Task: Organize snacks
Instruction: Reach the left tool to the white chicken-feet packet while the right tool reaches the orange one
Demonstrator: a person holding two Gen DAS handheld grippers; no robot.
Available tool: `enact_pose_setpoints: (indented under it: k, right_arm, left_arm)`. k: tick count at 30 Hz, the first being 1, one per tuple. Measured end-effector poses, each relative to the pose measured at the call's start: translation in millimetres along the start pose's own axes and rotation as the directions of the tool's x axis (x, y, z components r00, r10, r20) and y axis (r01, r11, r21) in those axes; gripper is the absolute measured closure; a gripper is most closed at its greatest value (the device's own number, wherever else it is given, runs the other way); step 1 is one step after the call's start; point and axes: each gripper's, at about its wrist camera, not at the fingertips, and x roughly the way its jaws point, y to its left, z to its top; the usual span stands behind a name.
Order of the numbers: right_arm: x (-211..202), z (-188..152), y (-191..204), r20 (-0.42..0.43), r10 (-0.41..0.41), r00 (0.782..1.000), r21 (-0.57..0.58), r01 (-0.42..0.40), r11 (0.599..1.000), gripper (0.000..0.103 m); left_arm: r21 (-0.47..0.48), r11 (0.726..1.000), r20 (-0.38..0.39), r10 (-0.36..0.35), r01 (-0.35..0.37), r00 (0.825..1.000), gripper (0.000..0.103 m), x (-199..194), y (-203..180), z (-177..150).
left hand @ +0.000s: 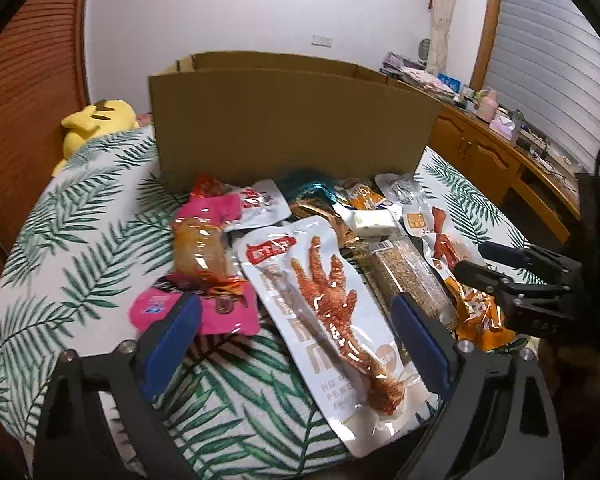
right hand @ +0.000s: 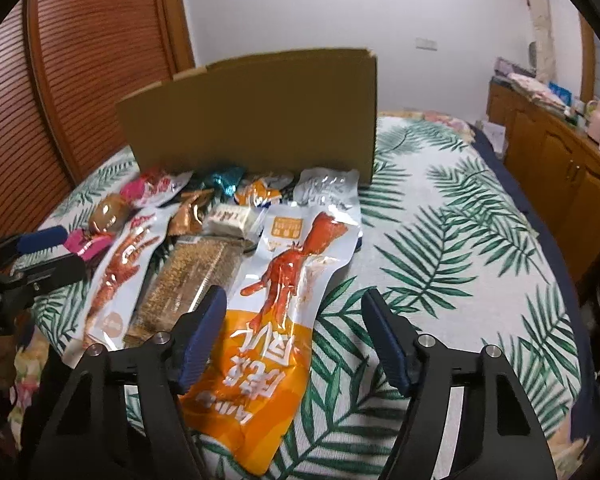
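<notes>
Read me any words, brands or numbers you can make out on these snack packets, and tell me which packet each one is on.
"HU P...", "FENG", "ZHU...": partial Latin letters on the white chicken-foot packet, cut off at its edge.
Red logo on the same packet: blurred, unreadable.
Large white Chinese characters on the orange chicken-foot packet: upside down, not legible.
Small orange label on that packet: too small.
Pink packet and remaining snacks: print blurred.
Cardboard box: no text visible.

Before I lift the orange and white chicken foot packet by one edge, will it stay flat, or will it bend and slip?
The chicken foot packet is a thin glossy pouch, so it will probably droop when lifted by an edge. The shiny film may slip between the pads. It looks light for its size, with one foot sealed inside.
</notes>
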Motion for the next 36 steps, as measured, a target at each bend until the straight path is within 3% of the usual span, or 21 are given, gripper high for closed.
enact_pose_setpoints:
  k: [1, 8, 21, 30, 36]
  right_arm:
    - [4, 0, 0, -0.011, 0.009, 1.000, -0.005, -0.009, 1.000, 0.041]
    - [19, 3, -3, -0.034, 0.037, 0.999, -0.021, -0.037, 0.999, 0.042]
    - [26, 9, 3, -0.062, 0.090, 0.994, -0.052, -0.094, 0.994, 0.040]
    - [29, 7, 8, -0.078, 0.077, 0.994, -0.102, -0.085, 0.991, 0.039]
    - [30, 7, 10, -0.084, 0.062, 0.995, -0.120, -0.072, 0.990, 0.039]
  left_arm:
    - [0.004, 1.000, -0.007, -0.002, 0.002, 1.000, 0.011, 3, -1, 1]
    - [0.035, 0.999, -0.068, -0.004, 0.007, 0.998, 0.023, 22, -4, 7]
    - [0.137, 0.989, -0.120, 0.076, -0.059, 0.990, 0.016, 49, -18, 12]
    - [0.176, 0.984, -0.171, 0.029, 0.001, 0.985, 0.021, 47, -5, 18]
    - [0.119, 0.992, -0.237, -0.015, 0.044, 0.971, 0.022, 49, 16, 20]
